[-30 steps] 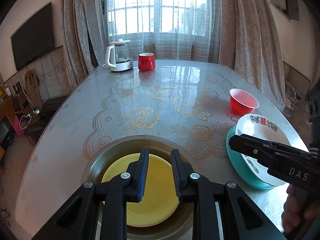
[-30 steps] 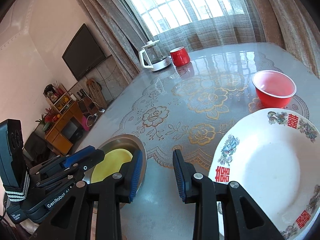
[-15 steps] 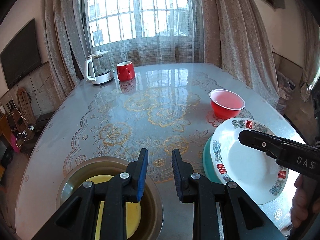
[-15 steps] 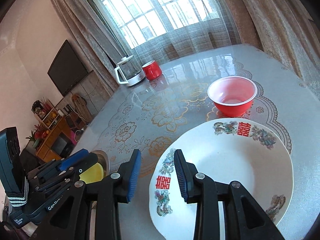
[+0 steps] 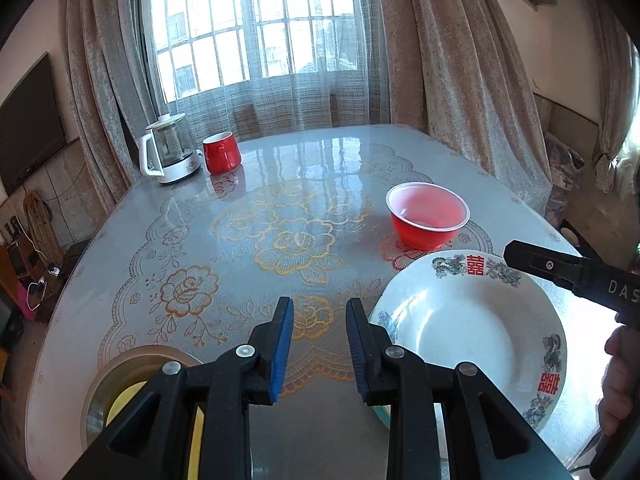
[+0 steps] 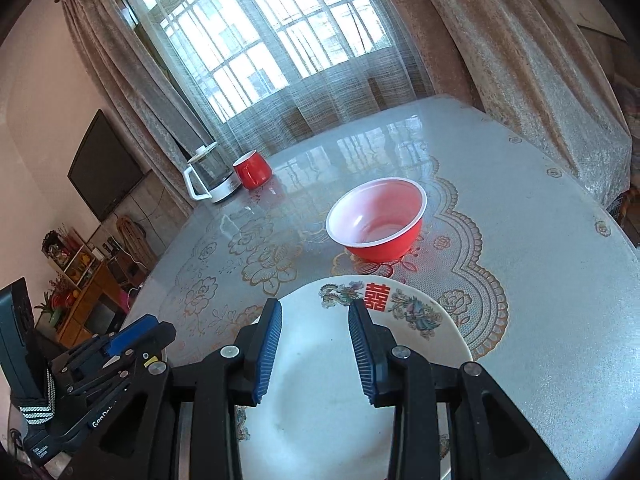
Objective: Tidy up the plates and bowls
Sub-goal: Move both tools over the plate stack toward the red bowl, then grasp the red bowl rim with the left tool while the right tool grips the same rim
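1. While both claws hang above the near edge of the counter, neither holds anything: the left claw stands with its blue pads parted and only patterned cloth between them.
2. The right claw is likewise parted, poised over the white plate, with its pads above the plate's hollow; whether they touch it cannot be told.
3. The white plate, with red characters and dragon prints on its rim, lies on a teal dish of which only a sliver of edge shows.
4. The red bowl stands upright just beyond the plate, apart from it.
5. At the near left a yellow plate lies inside a metal basin, partly hidden by the left claw.
6. At the far left of the counter a glass kettle stands just beside a red mug.
7. A hand shows at the right edge, on the right claw's handle.
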A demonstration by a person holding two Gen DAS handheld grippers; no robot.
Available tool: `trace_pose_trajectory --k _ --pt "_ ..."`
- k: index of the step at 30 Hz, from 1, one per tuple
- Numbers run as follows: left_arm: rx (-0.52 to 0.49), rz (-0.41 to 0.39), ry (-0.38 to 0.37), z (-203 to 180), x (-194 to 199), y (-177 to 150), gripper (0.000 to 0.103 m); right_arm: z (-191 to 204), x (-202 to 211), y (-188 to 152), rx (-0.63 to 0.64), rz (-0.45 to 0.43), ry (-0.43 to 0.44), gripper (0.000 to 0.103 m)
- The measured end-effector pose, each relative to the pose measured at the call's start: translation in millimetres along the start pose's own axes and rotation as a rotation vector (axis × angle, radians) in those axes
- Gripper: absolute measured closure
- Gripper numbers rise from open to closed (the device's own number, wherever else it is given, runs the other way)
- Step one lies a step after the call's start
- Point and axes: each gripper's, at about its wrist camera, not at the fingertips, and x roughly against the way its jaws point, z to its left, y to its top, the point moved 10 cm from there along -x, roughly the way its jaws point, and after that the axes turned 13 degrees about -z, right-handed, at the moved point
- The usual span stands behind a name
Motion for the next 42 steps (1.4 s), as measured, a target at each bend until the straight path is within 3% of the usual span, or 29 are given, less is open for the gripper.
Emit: trace_pose_trajectory --k 21,33,42 --pt "-0.026 0.059 -0.005 -31 -38 3 0.07 -58 -8 18 -0.059 0.021 -0.07 0.068" --pt "0.114 0.167 -0.024 -31 -78 7 0.069 -82 -33 31 -0.117 0.058 -0.077 0.068" --pt "0.186 0.198 -0.1 -51 -116 26 0.069 -93 -67 40 -0.138 0.102 -0.066 0.068"
